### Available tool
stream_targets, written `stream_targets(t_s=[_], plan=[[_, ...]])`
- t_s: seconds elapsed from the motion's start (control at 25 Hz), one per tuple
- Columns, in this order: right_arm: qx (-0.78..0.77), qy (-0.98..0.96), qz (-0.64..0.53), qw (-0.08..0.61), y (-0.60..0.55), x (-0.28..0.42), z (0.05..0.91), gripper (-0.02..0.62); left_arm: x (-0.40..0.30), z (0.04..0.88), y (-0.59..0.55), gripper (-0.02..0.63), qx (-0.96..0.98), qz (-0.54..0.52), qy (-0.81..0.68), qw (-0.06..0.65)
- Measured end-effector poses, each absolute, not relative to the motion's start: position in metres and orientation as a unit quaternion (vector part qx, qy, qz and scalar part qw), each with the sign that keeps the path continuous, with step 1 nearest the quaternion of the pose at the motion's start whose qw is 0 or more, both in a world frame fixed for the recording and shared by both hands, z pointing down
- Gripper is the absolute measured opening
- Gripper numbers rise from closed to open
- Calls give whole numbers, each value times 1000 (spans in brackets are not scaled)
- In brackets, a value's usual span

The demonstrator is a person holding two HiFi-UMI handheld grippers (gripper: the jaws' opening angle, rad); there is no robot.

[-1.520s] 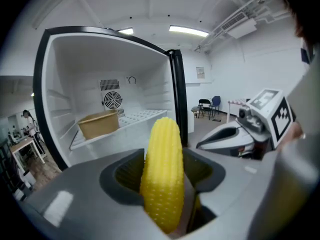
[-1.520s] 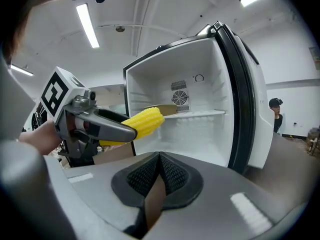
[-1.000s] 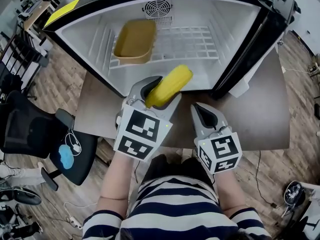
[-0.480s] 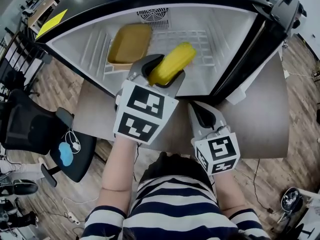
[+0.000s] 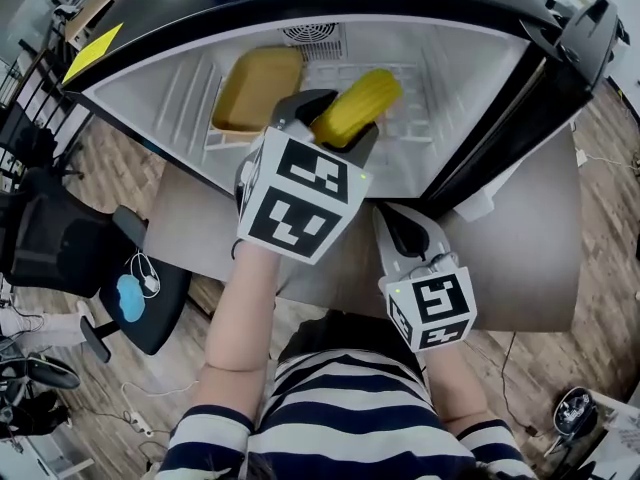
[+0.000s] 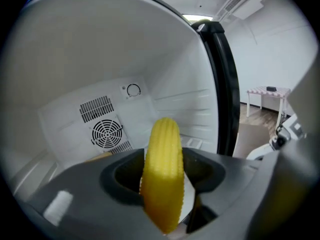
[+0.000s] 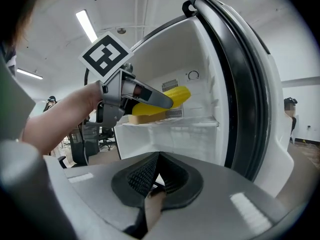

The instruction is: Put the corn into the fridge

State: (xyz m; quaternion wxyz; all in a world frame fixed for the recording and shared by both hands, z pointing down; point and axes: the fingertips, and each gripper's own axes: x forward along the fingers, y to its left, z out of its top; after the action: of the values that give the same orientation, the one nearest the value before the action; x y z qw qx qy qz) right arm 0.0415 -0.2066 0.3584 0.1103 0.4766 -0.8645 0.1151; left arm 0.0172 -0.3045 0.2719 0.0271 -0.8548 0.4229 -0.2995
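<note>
White fridge [image 5: 150, 93] interior; left gripper [image 5: 335, 123] clamps ribbed yellow corn [image 5: 366, 98].

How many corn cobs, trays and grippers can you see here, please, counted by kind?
corn: 1
yellow tray: 1
grippers, the left gripper and the right gripper: 2
Total: 4

Shirt [image 5: 345, 423]: short sleeves, navy and white horizontal stripes. Left hand-held gripper [image 5: 335, 120] and right hand-held gripper [image 5: 398, 226]: grey bodies, black ribbed pads [image 7: 142, 178], each with a white cube [image 5: 300, 196] bearing black square markers.
</note>
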Motion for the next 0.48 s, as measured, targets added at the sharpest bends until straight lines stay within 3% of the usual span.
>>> stream_targets(t_s=[0.48], plan=[[475, -865, 120, 112, -221, 45, 368, -2, 6, 283, -331, 0, -826, -347, 443, 27]])
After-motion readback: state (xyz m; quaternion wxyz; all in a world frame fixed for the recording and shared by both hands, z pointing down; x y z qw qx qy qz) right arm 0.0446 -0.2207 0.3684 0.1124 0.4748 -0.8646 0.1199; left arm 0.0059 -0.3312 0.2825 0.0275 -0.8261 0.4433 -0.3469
